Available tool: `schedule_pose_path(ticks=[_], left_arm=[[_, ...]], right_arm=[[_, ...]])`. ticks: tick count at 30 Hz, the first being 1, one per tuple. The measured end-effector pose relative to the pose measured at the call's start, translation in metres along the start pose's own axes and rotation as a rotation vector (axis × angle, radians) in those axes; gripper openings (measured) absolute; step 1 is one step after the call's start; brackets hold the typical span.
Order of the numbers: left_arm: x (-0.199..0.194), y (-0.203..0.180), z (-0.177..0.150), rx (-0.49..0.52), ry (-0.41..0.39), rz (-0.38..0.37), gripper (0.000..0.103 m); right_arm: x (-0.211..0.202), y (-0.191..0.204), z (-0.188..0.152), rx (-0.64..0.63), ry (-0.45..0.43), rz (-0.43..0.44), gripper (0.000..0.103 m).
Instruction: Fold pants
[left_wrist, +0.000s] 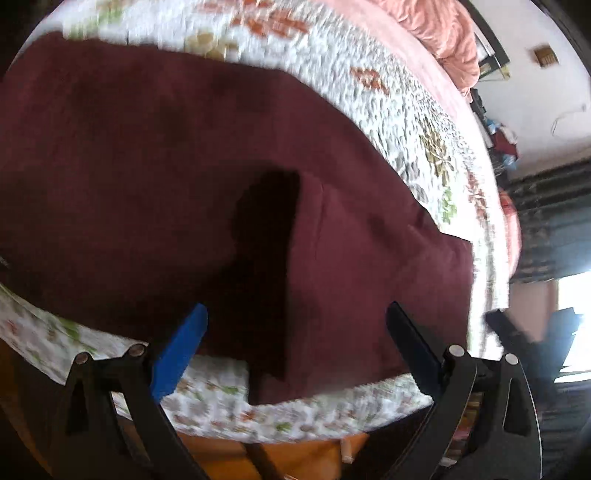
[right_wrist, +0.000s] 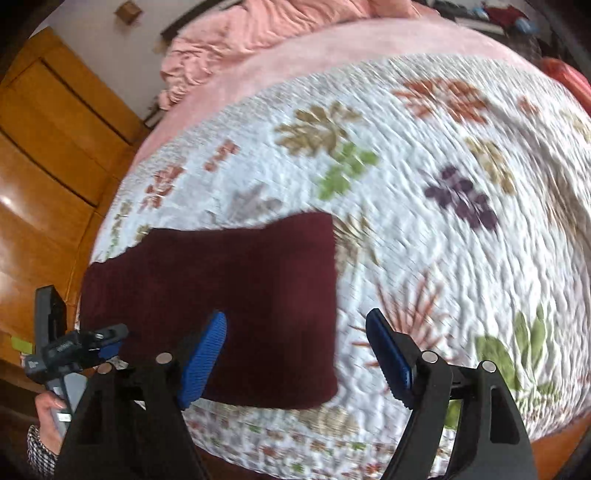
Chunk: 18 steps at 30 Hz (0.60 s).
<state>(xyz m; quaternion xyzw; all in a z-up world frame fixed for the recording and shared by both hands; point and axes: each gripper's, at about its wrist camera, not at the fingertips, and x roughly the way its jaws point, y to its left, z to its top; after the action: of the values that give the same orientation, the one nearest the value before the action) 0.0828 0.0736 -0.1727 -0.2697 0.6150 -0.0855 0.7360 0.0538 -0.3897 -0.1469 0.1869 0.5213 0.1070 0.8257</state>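
Note:
Dark maroon pants (left_wrist: 155, 177) lie folded flat on a white quilt with a leaf print (left_wrist: 402, 122). In the left wrist view they fill the middle, with a dark fold shadow at the near edge. My left gripper (left_wrist: 295, 325) is open and empty, just above the near edge of the pants. In the right wrist view the pants (right_wrist: 229, 295) form a compact rectangle near the quilt's (right_wrist: 443, 229) near edge. My right gripper (right_wrist: 297, 336) is open and empty above the pants' right part. The left gripper (right_wrist: 79, 347) shows at the far left there.
The quilt covers a bed with a pink blanket (right_wrist: 280, 48) bunched at the far end. An orange wooden wardrobe (right_wrist: 48, 140) stands left of the bed. A dark curtain (left_wrist: 546, 229) and a bright window are to the right in the left wrist view.

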Motion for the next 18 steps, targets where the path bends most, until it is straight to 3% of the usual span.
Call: schedule_pose_path(ticks=[6, 10, 12, 13, 14, 16, 18], left_arm=[[-0.002, 0.009, 0.007, -0.018, 0.02, 0.051, 0.097], [0.008, 0.014, 0.014, -0.03, 0.1, -0.065, 0.095], [0.012, 0.014, 0.017, -0.024, 0.114, -0.101, 0.085], [0.014, 0.013, 0.018, -0.027, 0.129, -0.121, 0.069], [0.017, 0.014, 0.018, -0.034, 0.154, -0.148, 0.063], [0.025, 0.012, 0.018, -0.021, 0.186, -0.158, 0.062], [0.033, 0.012, 0.018, -0.002, 0.204, -0.144, 0.046]], right_arm=[[0.015, -0.006, -0.011, -0.003, 0.018, 0.027, 0.079], [0.028, -0.003, -0.013, -0.011, 0.035, 0.025, 0.079], [0.032, -0.003, -0.012, -0.006, 0.038, 0.029, 0.079], [0.033, -0.004, -0.012, -0.001, 0.039, 0.034, 0.079], [0.035, -0.004, -0.012, 0.001, 0.039, 0.034, 0.079], [0.038, -0.006, -0.013, 0.008, 0.041, 0.034, 0.079], [0.04, -0.007, -0.013, 0.016, 0.043, 0.039, 0.079]])
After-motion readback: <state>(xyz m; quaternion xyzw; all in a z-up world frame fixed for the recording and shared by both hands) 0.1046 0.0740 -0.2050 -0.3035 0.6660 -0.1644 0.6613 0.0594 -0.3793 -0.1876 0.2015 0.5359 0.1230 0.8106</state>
